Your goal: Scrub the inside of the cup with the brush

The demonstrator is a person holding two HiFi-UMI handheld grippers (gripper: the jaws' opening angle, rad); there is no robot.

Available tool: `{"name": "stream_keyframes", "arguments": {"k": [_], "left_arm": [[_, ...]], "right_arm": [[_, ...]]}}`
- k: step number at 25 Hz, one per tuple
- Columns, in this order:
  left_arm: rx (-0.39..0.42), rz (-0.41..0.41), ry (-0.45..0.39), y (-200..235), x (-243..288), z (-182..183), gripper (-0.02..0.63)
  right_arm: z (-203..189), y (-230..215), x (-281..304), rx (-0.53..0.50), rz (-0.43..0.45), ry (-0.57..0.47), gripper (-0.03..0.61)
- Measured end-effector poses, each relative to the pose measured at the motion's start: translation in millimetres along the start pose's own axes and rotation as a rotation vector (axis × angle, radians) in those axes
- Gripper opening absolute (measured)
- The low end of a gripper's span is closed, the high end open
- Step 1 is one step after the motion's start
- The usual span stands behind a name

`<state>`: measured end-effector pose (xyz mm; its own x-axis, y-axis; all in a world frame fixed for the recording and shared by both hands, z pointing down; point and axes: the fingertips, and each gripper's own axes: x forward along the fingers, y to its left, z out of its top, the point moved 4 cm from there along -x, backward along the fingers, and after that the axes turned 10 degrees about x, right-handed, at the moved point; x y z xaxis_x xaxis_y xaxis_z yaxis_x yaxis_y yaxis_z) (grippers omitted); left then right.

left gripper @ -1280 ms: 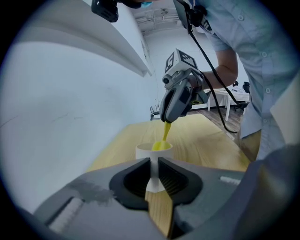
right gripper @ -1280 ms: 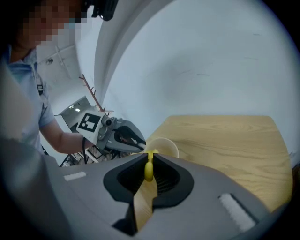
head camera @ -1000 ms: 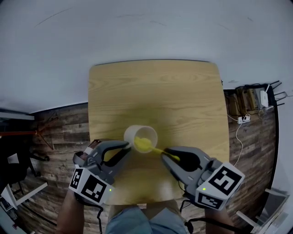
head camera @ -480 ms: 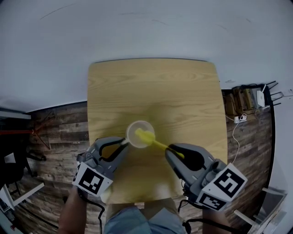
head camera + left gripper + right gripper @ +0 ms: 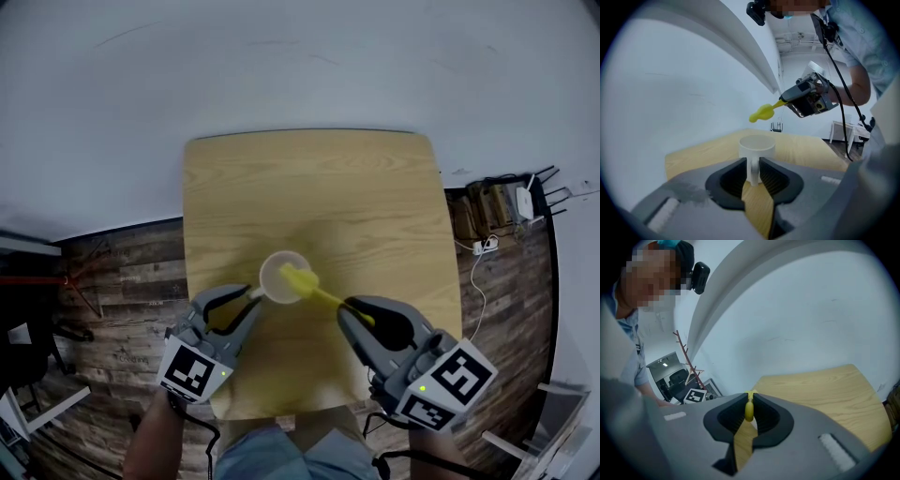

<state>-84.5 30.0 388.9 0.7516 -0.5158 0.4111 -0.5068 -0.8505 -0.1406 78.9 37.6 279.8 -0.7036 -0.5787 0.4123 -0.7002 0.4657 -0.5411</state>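
The likely light, stiff cup [image 5: 281,278] stood near the table's [image 5: 375,206] middle, best held by its handle, around which the left gripper [image 5: 251,298] was opening its jaws; the right gripper [image 5: 356,311] pinched the brush [image 5: 302,281] above it.

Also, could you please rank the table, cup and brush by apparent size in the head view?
Largest: table
Then: cup and brush are close; the brush spans longer, the cup covers more area.

Matt grained wooden table [image 5: 375,206], smooth plastic cup [image 5: 271,277]
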Motion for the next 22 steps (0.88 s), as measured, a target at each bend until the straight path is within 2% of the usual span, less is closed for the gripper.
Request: {"name": "stream_keyframes", "arguments": {"k": [4, 8, 14, 16, 19, 22], "left_arm": [[-0.088, 0.064, -0.033, 5.6, -26.0, 8.8, 0.097], [-0.189, 0.141, -0.101, 19.6, -56.4, 35.3, 0.095], [-0.149, 0.22, -0.212, 27.9, -96.1, 96.2, 0.088], [-0.143, 0.256, -0.242, 28.4, -107.6, 119.3, 0.028], [-0.097, 0.311, -0.26, 24.8, -119.3, 146.8, 0.019], [-0.096, 0.37, -0.271, 19.1, -124.6, 164.5, 0.019]], "right_arm": [[0.6, 8.5, -0.8, -0.006, -0.012, -0.038, 0.041], [7.7, 21.1, -0.3, -0.02, -0.033, -0.119, 0.041], [18.8, 60.5, 1.6, -0.098, -0.063, -0.222, 0.041], [22.6, 75.0, 1.8, -0.142, -0.078, -0.25, 0.041], [28.7, 92.8, -0.2, -0.195, -0.101, -0.292, 0.041], [34.3, 105.2, -4.6, -0.224, -0.11, -0.322, 0.041]]}}
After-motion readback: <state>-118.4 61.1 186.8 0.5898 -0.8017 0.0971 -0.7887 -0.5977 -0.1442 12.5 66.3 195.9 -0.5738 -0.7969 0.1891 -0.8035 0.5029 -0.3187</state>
